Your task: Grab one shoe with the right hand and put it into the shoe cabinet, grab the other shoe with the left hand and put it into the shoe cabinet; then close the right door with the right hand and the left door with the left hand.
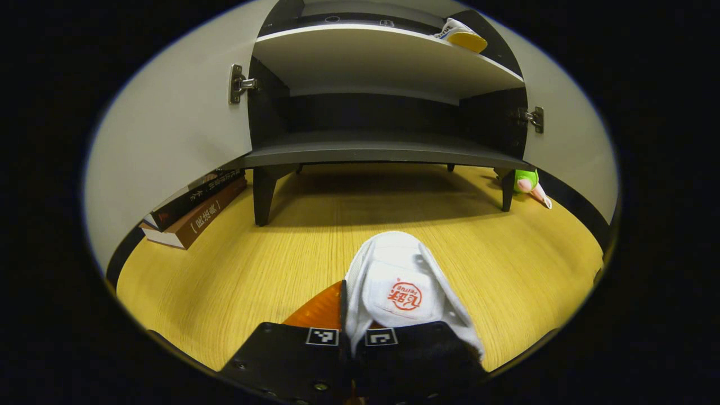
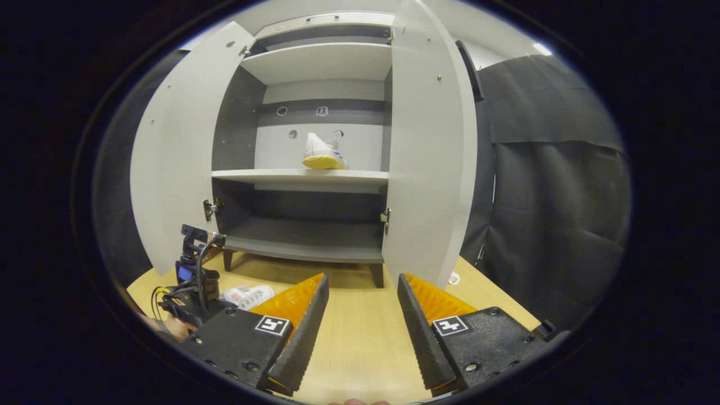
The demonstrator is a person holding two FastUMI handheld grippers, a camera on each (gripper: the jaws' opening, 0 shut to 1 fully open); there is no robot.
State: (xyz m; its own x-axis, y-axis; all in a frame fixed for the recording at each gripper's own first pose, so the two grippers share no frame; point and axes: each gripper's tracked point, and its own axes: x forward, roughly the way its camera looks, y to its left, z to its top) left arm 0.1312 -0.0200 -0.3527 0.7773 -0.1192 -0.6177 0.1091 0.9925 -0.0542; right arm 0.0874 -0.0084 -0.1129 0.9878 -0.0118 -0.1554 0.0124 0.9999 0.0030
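A white shoe point(image 1: 399, 287) with a red logo on its tongue lies on the wooden floor, toe toward the cabinet point(image 1: 371, 149). My left gripper point(image 1: 350, 318) is shut on the shoe's near side wall, one finger outside and one inside the opening. The other white shoe point(image 1: 461, 36) with a yellow sole stands on the cabinet's upper shelf. In the right gripper view that shelved shoe point(image 2: 322, 153) sits on the middle shelf between both open doors. My right gripper point(image 2: 363, 315) hangs open and empty before the cabinet point(image 2: 304, 247). At lower left, the left gripper point(image 2: 194, 287) is beside the floor shoe point(image 2: 247, 295).
Two books point(image 1: 194, 208) lie stacked by the open left door point(image 1: 169, 124). A green toy point(image 1: 527, 181) sits near the cabinet's right leg. The right door point(image 2: 430, 152) stands open, with black cloth point(image 2: 551, 197) behind it. The lower shelf point(image 2: 306, 239) holds nothing.
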